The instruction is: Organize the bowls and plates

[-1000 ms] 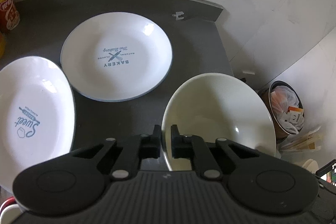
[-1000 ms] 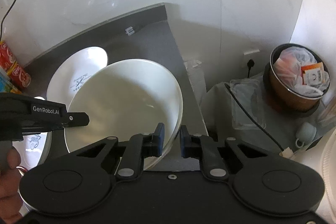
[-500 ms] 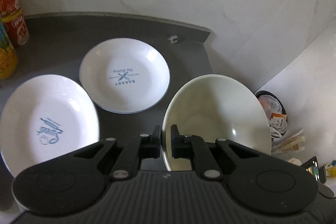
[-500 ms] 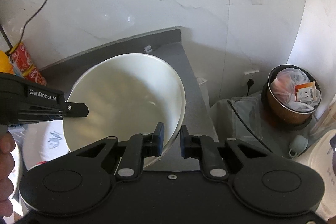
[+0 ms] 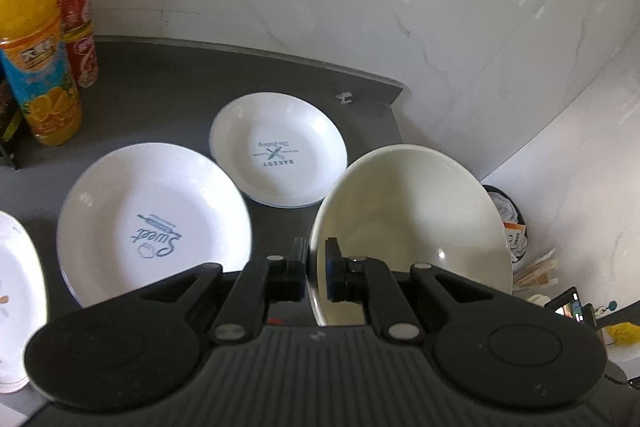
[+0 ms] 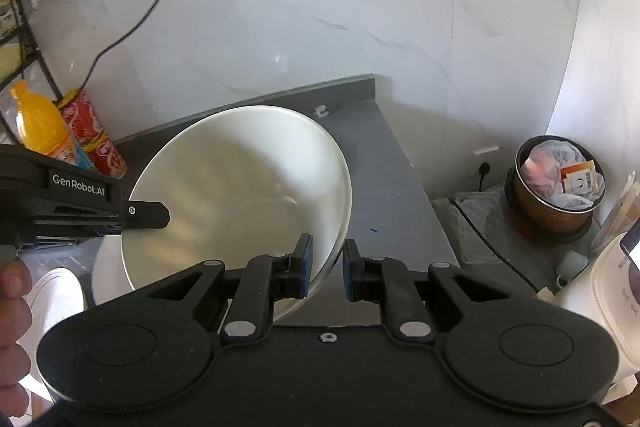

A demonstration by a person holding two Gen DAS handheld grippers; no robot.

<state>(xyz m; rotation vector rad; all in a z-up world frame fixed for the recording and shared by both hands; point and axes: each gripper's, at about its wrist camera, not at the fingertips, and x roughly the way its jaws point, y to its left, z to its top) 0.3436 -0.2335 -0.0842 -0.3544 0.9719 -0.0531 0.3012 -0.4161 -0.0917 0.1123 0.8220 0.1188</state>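
Observation:
A cream bowl (image 5: 412, 219) hangs tilted in the air above the dark counter (image 5: 160, 99). My left gripper (image 5: 317, 263) is shut on its near rim. In the right wrist view the same bowl (image 6: 240, 195) fills the middle, and my right gripper (image 6: 327, 263) is shut on its right rim, while the left gripper (image 6: 160, 217) pinches the opposite rim. Two white plates lie flat on the counter: one printed "Sweet" (image 5: 154, 223) and, behind it, one printed "Bakery" (image 5: 278, 149). Part of a third plate (image 5: 16, 299) shows at the left edge.
An orange juice bottle (image 5: 36, 39) and red cans (image 5: 78, 27) stand at the back left by the marble wall. Past the counter's right end, a full trash bin (image 6: 558, 187) sits on the floor. A hand (image 6: 12, 307) holds the left gripper.
Both grippers have lifted the bowl higher above the counter. The plates now look smaller and farther away, and the juice bottle has come into view.

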